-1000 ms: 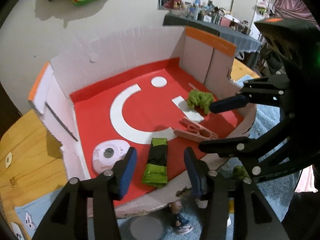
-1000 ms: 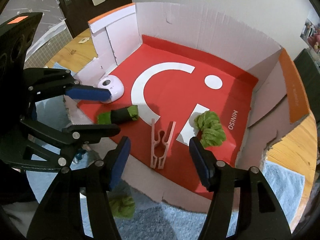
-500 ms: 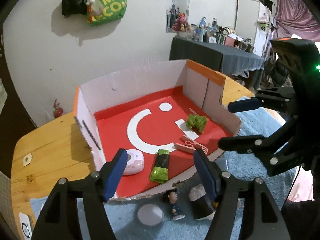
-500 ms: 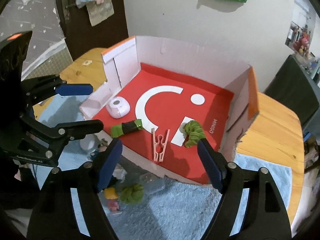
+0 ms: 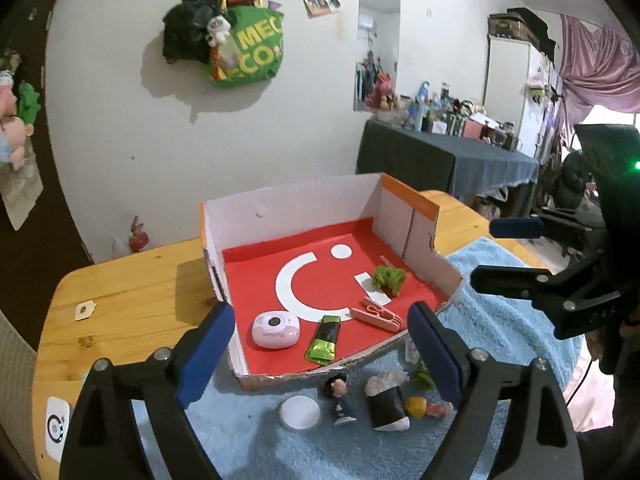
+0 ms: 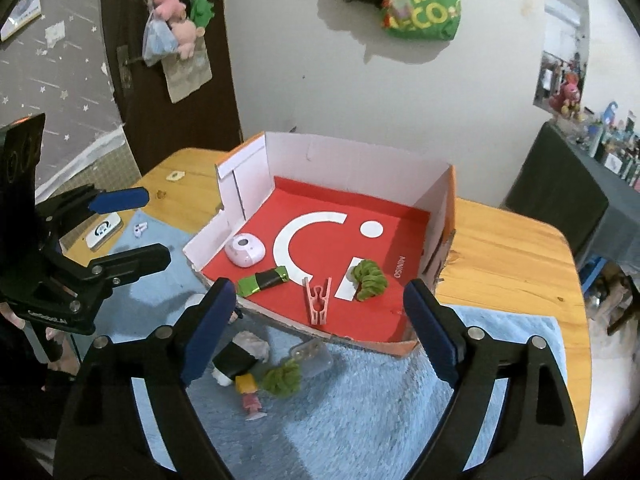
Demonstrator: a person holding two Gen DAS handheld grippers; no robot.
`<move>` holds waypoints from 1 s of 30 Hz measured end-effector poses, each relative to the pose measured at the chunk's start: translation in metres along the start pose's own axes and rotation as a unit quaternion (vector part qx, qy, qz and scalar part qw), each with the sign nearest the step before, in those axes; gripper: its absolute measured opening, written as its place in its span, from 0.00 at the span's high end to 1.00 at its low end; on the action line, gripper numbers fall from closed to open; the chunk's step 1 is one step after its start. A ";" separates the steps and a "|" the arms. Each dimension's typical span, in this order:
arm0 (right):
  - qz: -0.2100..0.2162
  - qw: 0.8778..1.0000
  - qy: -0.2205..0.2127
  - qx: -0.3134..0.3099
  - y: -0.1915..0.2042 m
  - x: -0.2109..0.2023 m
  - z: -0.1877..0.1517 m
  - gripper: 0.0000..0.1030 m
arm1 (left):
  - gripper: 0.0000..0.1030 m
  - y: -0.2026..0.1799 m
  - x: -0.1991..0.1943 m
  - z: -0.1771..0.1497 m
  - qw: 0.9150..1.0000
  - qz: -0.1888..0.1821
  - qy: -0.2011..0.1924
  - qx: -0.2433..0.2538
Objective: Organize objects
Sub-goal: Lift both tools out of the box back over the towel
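The cardboard box [image 5: 288, 208] with a red floor holds a pink round device [image 5: 276, 329], a green-black packet [image 5: 324, 339], a pink peg [image 5: 376, 314] and a green scrunchie [image 5: 388, 278]. My left gripper [image 5: 319, 316] hovers high in front of the box, jaws opening, nothing between them. My right gripper [image 6: 319, 292] hovers beside it, jaws also opening and empty. On the blue towel [image 6: 360, 420] before the box lie a black-white wrapped item [image 6: 236, 358], a yellow-haired figurine [image 6: 250, 394], a second green scrunchie [image 6: 282, 378], a clear case [image 6: 314, 356], a white lid [image 5: 300, 412] and a dark-haired figurine [image 5: 340, 396].
The box and towel rest on a wooden table [image 5: 132, 280]. A small white gadget [image 6: 103, 230] lies at the towel's left edge. A dark-clothed side table [image 5: 440, 160] full of clutter stands at the back right. The white wall is close behind the box.
Both grippers have drawn back and up away from the box and their jaws have spread wider. The packet and the peg stay lying on the red floor.
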State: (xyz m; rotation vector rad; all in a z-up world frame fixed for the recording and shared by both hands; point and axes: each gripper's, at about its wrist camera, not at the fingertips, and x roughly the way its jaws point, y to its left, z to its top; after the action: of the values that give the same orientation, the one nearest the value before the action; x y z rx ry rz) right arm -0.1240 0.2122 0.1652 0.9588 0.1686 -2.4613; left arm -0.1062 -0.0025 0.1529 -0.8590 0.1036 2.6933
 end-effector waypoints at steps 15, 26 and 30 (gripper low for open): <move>-0.054 0.996 -0.075 0.012 0.026 -0.041 -0.041 0.06 | 0.00 -0.016 -0.046 -0.036 0.996 0.051 -0.062 -0.049; -0.081 0.992 -0.096 0.032 0.034 -0.047 -0.079 0.05 | 0.00 -0.038 -0.053 -0.078 0.991 0.096 -0.078 -0.051; -0.084 0.991 -0.094 0.041 0.036 -0.045 -0.091 0.05 | 0.00 -0.041 -0.053 -0.092 0.989 0.101 -0.080 -0.068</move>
State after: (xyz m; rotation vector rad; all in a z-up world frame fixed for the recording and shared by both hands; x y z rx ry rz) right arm -0.0234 0.2248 0.1287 0.7656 0.0876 -2.7152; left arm -0.0014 0.0071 0.1096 -0.7006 -0.0312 2.9770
